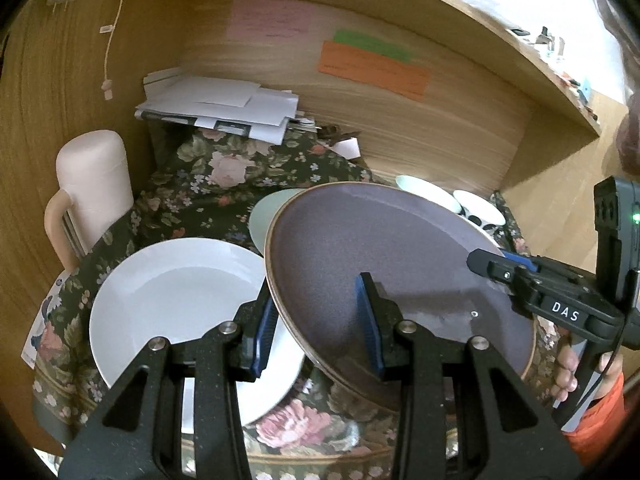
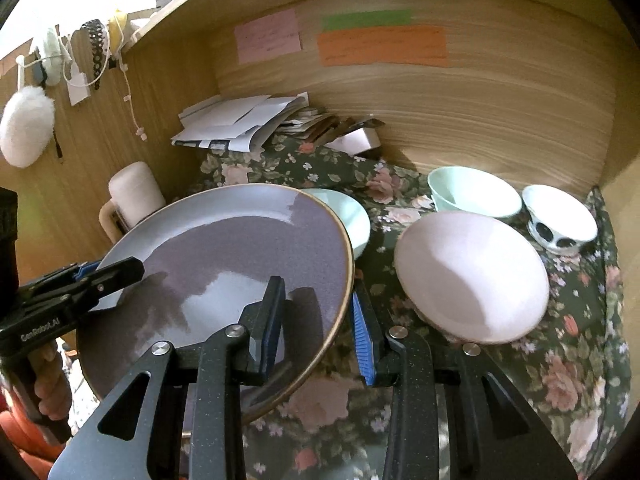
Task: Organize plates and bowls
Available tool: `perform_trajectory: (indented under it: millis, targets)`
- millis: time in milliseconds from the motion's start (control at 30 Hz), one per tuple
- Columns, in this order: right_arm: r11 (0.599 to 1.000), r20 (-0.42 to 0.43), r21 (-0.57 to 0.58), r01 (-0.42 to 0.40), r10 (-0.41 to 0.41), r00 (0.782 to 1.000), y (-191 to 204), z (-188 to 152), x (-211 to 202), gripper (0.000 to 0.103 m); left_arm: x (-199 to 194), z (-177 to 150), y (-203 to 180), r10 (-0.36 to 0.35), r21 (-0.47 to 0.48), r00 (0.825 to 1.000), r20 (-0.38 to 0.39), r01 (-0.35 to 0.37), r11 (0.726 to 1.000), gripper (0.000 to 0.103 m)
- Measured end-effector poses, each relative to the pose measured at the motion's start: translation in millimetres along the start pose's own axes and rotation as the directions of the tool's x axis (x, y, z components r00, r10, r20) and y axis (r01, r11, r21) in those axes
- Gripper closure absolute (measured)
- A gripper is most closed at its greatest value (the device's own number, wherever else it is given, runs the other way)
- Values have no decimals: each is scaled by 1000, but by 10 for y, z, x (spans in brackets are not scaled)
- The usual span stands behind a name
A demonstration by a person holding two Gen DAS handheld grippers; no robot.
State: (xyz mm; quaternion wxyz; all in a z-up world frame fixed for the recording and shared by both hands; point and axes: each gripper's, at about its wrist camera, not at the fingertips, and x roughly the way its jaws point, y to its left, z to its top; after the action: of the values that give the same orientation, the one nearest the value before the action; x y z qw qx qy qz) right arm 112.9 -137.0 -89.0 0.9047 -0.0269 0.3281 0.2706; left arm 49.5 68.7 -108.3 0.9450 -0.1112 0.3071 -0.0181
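Purple-grey plate (image 1: 384, 264), brown rim, is held tilted above the floral cloth (image 1: 224, 184) by both grippers at once. Left gripper (image 1: 318, 330) straddles the plate's rim at approx 7 o'clock in left wrist view: one blue pad outside/under the edge, the other on the top face; fingers narrow, clamped on the plate. Right gripper (image 2: 320, 330) does the same on the opp. side, rim at approx 5 o'clock in right wrist view, one finger on the glazed face, one just outside the rim, also narrow and gripping.

White plate (image 1: 176, 304) lies flat on the cloth at 9 o'clock of the purple one in left view, partly beneath its lifted edge. Pale green dish (image 2: 344, 220) sits behind the purple plate at approx 1 o'clock in right view, mostly hidden. Pink bowl (image 2: 472, 276) rests on the cloth at 3 o'clock of the right gripper, near but apart from the plate. Behind it, at 12–1 o'clock, a mint bowl (image 2: 472, 196) and a white bowl w/ black spots (image 2: 560, 220) stand just beside each other.

Pink jug (image 1: 96, 184) w/ handle stands at far left; paper stack (image 1: 224, 108) at 12 o'clock by the wooden back wall (image 1: 420, 136).
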Motion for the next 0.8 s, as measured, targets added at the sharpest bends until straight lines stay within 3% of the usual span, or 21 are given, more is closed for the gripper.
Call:
perform_trajectory:
  millis: [800]
  targets:
    - [992,-36,117,46,-42,998,-370,-631,-215,74,134,-385,-385,-63,50,994,-94,68,996,66]
